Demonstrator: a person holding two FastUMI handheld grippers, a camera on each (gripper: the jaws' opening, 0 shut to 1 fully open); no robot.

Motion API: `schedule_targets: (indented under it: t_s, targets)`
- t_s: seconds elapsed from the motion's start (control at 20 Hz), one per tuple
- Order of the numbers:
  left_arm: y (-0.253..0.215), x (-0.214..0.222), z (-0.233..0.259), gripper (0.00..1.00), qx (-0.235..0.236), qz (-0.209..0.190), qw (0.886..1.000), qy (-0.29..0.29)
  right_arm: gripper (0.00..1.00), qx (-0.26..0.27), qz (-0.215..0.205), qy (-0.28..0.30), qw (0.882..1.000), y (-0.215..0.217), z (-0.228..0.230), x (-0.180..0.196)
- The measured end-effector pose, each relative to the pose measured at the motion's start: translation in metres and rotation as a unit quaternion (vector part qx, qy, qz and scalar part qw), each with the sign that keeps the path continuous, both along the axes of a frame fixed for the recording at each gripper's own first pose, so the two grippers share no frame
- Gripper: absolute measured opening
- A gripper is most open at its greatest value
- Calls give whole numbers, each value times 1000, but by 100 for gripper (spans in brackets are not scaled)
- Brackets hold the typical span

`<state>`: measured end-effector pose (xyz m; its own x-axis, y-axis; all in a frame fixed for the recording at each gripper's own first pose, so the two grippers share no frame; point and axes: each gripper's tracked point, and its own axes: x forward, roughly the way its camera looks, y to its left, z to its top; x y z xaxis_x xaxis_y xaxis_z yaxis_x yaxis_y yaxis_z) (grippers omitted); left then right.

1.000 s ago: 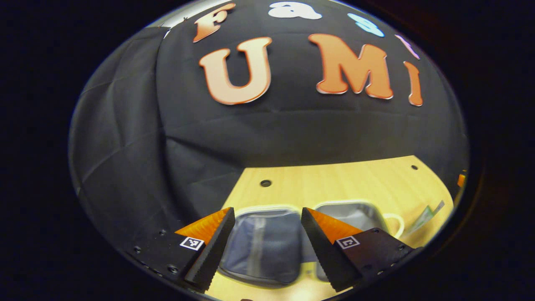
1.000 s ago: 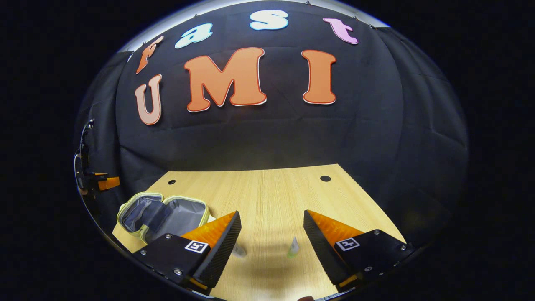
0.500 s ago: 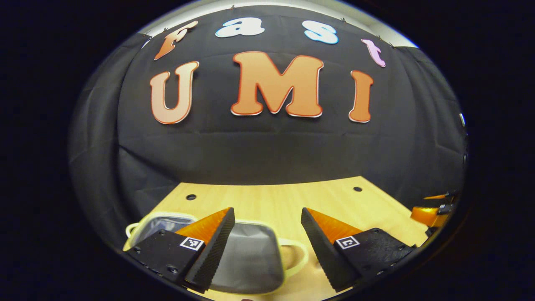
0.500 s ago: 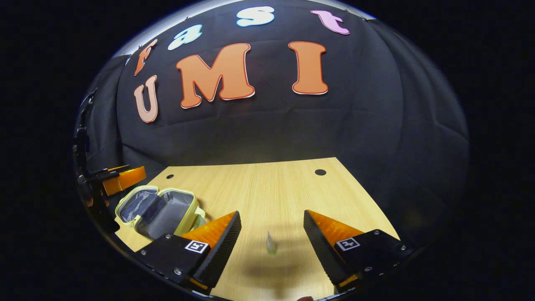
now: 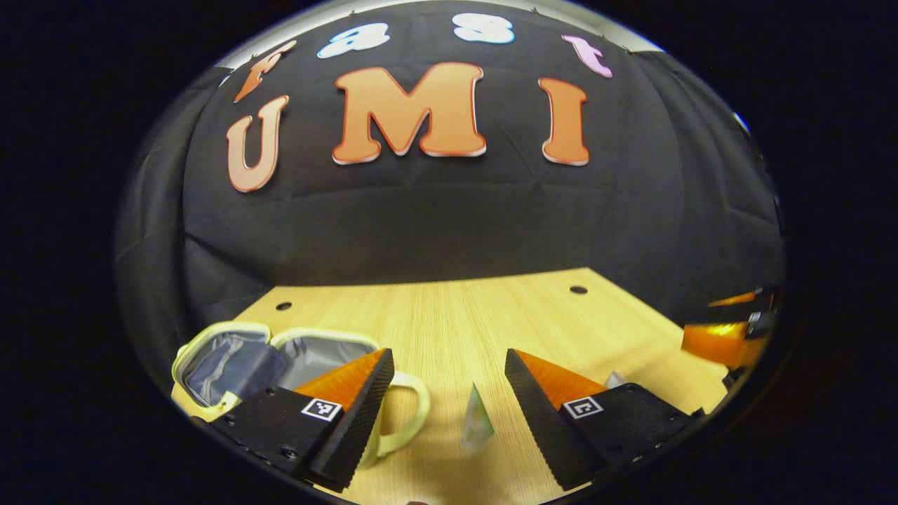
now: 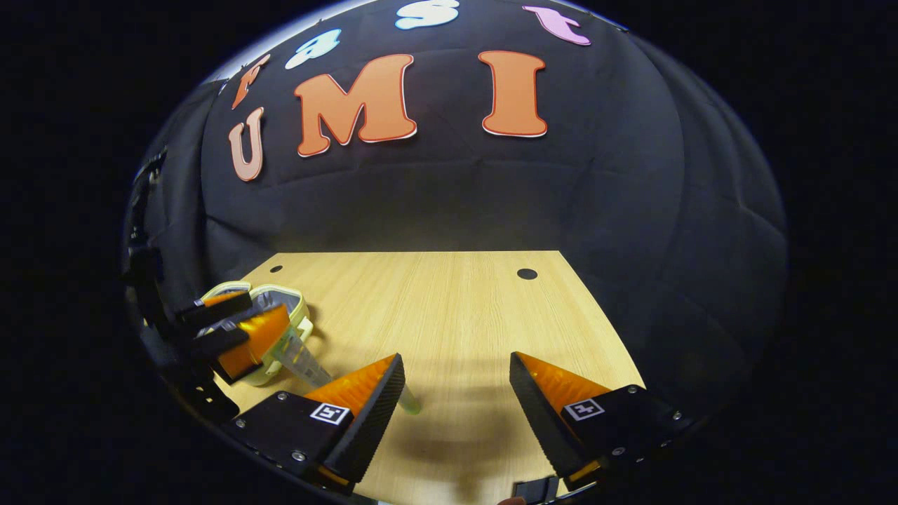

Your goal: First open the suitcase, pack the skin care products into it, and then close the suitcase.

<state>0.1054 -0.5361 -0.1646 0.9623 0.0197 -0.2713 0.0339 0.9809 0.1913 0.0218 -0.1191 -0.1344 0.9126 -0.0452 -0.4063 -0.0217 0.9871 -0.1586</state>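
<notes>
left gripper [image 5: 449, 414]: jaws spread wide with nothing held, at the bottom of the left gripper view, above the wooden table [image 5: 449, 308].
right gripper [image 6: 456, 414]: jaws also wide apart and empty, at the bottom of the right gripper view; it appears too at the right edge of the left gripper view.
suitcase [image 5: 231, 351]: small pale green case with grey lining, lying open in the lower left of the left gripper view, partly behind that gripper's left finger; its loop handle sticks out just right of that finger.
skin care tube [image 5: 477, 421]: lies on the table between the left gripper's two fingers, touching neither, nearer the right one.
second tube [image 6: 302, 361]: in the right gripper view it lies at lower left, just beside the open suitcase, its cap end running behind that gripper's left finger.
other gripper in the right gripper view: sits at left-centre, in front of the suitcase.
</notes>
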Motion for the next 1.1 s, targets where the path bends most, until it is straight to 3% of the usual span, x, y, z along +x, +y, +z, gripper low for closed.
schedule_targets:
  t_s: [0.15, 0.35, 0.55, 0.7, 0.8, 1.1]
  targets:
    - [-2, 2, -60, 99, -7, 11, 998, 54, 95, -2, -3, 5, 1000, -13, -6, 1]
    - [7, 14, -103, 99, 7, 27, 996, 89, 95, 2, -8, 21, 1000, -23, -18, -1]
    - [8, 27, -118, 73, 23, 29, 995, 89, 95, -5, -8, 30, 1000, -25, -26, -3]
    - [1, 32, -114, 43, 21, 21, 997, 76, 96, -17, 1, 36, 999, -20, -31, -8]
    - [4, 28, -115, 34, 10, 22, 996, 82, 96, -24, 13, 33, 999, -12, -32, -10]
    - [1, 5, -83, 34, -25, -2, 995, 95, 96, -19, 49, 67, 996, 18, -66, -9]
